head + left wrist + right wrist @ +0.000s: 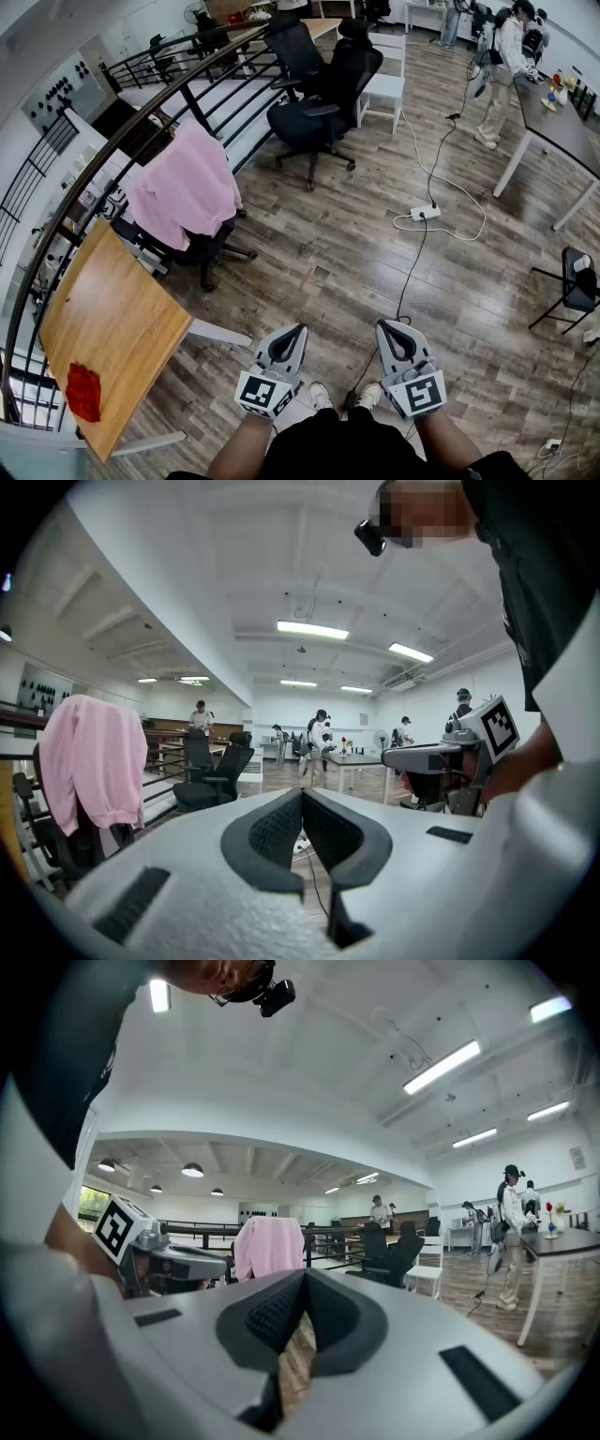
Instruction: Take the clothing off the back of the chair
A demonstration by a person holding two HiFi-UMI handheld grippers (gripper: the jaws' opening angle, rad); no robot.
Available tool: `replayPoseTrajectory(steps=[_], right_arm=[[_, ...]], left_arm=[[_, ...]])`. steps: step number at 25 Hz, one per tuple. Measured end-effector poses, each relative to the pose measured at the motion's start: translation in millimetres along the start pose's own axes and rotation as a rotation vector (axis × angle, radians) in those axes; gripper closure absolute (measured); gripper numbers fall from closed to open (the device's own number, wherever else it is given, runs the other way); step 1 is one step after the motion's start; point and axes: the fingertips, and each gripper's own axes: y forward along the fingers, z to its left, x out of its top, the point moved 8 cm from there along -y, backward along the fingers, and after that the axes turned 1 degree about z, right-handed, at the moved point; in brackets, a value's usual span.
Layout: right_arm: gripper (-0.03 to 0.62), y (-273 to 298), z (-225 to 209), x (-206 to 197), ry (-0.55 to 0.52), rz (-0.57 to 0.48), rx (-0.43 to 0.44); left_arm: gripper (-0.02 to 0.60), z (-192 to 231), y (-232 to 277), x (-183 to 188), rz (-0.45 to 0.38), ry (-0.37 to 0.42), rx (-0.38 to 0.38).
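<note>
Nothing taken off yet.
You held the left tool (292,330) and right tool (384,328) closed and empty; the pink top (185,187) hung on the chair (208,251), well ahead and left of them.

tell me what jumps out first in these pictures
A pink garment hangs over the back of a black office chair, upper left in the head view. At the bottom, the left gripper and right gripper sit side by side, jaws shut on nothing. A red cloth lies on the wooden table at lower left.
</note>
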Motion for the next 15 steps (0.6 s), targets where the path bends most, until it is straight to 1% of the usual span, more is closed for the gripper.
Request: replayPoseTrajectory(steps=[5,9,12,15], right_arm=[[0.594,15,11,14,-0.041,-0.002,-0.019],[0.594,18,23,17,-0.079,0.027,-0.040],[0.592,19,33,17,-0.040,0.007,-0.020],[0.592,20,42,21,-0.012,-0.010,-0.019]], left_arm=[[0.566,18,-10,5,-0.015,0.002,0.016],[0.566,25,-19,4,-0.020,-0.013,0.007],[0.566,28,-25,5,-0.025,-0.021,-0.006],[0.566,33,-34,3,-0.033,-0.024,-0.013]])
